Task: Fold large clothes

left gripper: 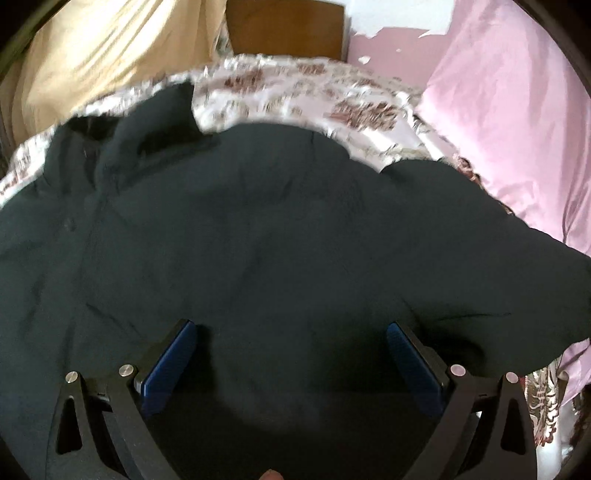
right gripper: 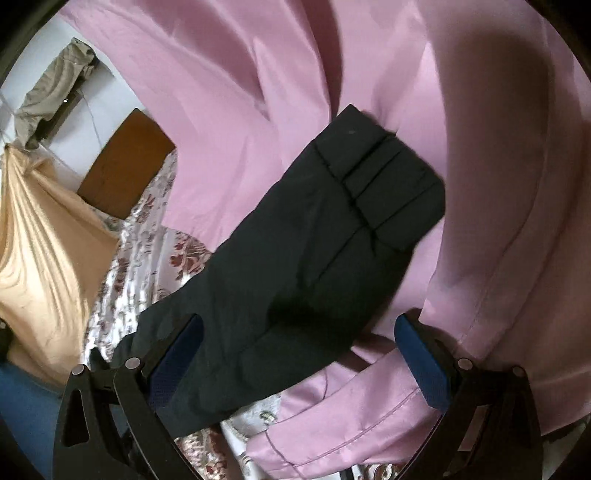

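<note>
A large dark green-black jacket [left gripper: 240, 240] lies spread over a floral bedspread [left gripper: 295, 85] and fills most of the left wrist view. My left gripper [left gripper: 291, 328] hovers open just above its body, blue pads wide apart with nothing between them. In the right wrist view the jacket's sleeve [right gripper: 314, 236] stretches up and right onto pink fabric [right gripper: 498, 184], its ribbed cuff [right gripper: 388, 177] at the far end. My right gripper [right gripper: 299, 325] is open over the sleeve's near part, with its left pad [right gripper: 184, 343] above the cloth and its right pad [right gripper: 421, 354] over pink fabric.
Pink bedding [left gripper: 517, 129] is bunched along the right side of the bed. A golden curtain [left gripper: 103, 51] hangs at the left, and a brown wooden headboard [left gripper: 284, 26] stands behind. Floral bedspread [right gripper: 147, 236] shows beside the sleeve.
</note>
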